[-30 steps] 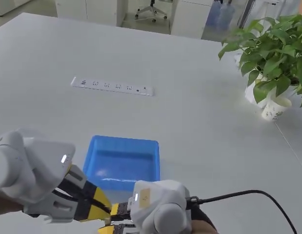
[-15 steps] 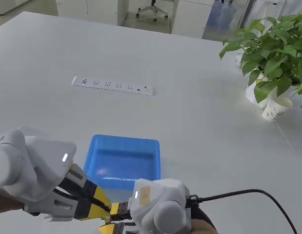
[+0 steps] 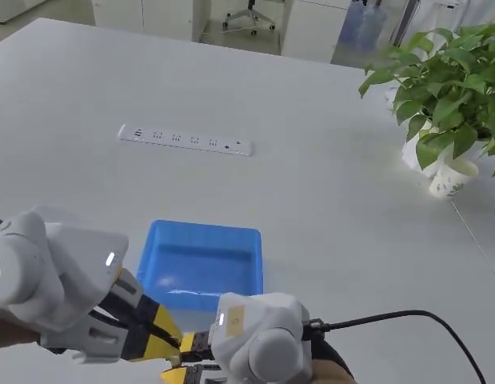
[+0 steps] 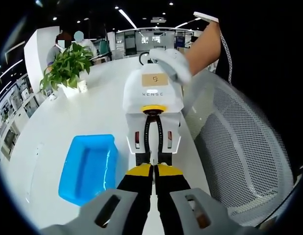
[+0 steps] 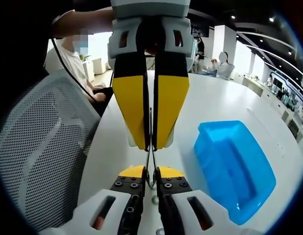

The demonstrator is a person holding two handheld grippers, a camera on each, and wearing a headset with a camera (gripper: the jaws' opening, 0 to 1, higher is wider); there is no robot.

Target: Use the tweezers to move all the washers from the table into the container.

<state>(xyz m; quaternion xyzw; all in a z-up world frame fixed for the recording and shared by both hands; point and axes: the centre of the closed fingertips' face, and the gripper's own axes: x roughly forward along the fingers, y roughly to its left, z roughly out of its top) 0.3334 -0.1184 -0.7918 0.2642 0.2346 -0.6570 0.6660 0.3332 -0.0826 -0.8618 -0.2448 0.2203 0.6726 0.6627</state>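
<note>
container (image 3: 204,260) on the table (image 3: 327,184), power strip (image 3: 184,140) behind it, plant (image 3: 449,84) at far right

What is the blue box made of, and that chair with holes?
The blue container looks like glossy plastic: smooth, slightly see-through walls with bright glare. The chair back looks like pale mesh, probably woven fabric or plastic: tiny holes cover it.

Light: bright, even — ceiling strips (image 4: 128,17) | shadows: faint | gripper views: fisheye-bent edges, perhaps slightly soft
</note>
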